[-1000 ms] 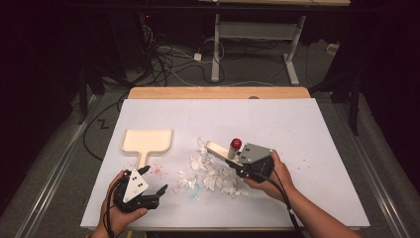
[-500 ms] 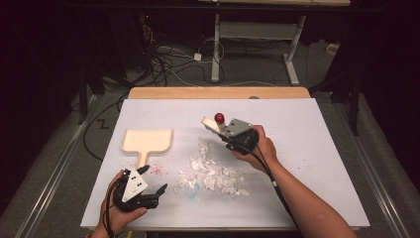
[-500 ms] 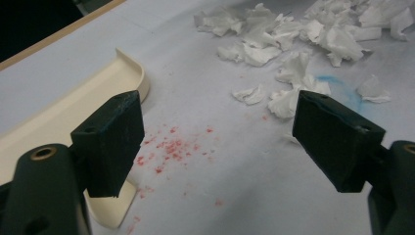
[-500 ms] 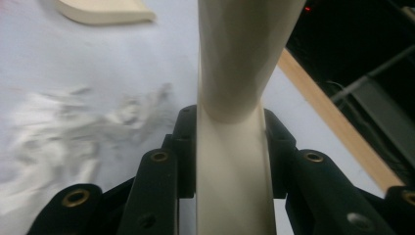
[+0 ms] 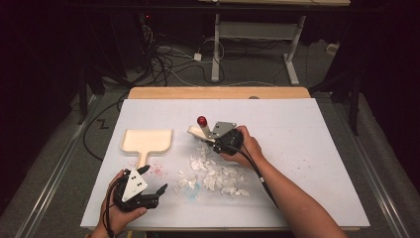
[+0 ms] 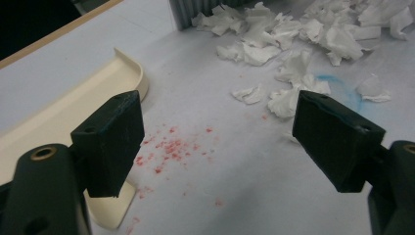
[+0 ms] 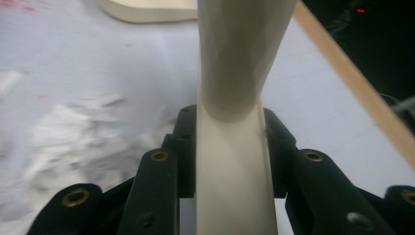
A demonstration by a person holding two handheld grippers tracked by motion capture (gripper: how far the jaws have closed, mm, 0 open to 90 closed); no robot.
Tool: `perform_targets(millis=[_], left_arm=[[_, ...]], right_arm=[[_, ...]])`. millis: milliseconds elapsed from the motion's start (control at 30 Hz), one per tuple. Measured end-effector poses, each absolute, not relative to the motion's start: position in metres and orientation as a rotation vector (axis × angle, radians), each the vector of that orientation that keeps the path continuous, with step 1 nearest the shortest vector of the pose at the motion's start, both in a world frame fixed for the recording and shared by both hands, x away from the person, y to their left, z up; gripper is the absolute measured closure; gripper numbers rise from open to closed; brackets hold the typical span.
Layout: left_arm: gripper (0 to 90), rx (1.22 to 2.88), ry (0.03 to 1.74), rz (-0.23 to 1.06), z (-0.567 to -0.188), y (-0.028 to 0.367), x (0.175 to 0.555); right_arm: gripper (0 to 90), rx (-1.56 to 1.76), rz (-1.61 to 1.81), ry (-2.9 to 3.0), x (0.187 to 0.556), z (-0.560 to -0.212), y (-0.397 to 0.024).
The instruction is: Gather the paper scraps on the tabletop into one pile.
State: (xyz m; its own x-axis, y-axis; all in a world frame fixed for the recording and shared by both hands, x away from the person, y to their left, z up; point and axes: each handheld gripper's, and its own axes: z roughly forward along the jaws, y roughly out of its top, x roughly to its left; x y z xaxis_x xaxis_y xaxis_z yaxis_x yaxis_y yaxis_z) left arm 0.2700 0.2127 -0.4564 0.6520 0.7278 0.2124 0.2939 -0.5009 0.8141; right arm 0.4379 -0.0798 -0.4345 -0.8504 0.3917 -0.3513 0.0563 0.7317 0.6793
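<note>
At the far edge of the paper scraps (image 5: 213, 171), the right gripper (image 5: 214, 140) is clamped on the cream handle of a brush (image 7: 235, 98), whose red knob stands above it in the high view. The scraps lie scattered on the white table (image 5: 307, 148), between the two hands. Left of them the cream dustpan (image 5: 147, 141) lies flat, handle toward the person. The left gripper (image 5: 151, 191) rests near the table's front edge, jaws apart with nothing between them, beside faint red specks
</note>
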Motion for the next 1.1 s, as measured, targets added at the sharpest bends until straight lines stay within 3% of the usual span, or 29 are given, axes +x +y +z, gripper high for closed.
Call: perform_targets(millis=[533,1100], left_arm=[[18.7,2.076,0.768,0.714,-0.452,0.21,0.266],[18.5,2.077,0.783,0.736,-0.451,0.21,0.267]], right_arm=[[68.0,-0.048,1.008,2.615,0.38,-0.432,-0.09],[68.1,0.232,1.17,2.431,0.378,-0.397,-0.128]])
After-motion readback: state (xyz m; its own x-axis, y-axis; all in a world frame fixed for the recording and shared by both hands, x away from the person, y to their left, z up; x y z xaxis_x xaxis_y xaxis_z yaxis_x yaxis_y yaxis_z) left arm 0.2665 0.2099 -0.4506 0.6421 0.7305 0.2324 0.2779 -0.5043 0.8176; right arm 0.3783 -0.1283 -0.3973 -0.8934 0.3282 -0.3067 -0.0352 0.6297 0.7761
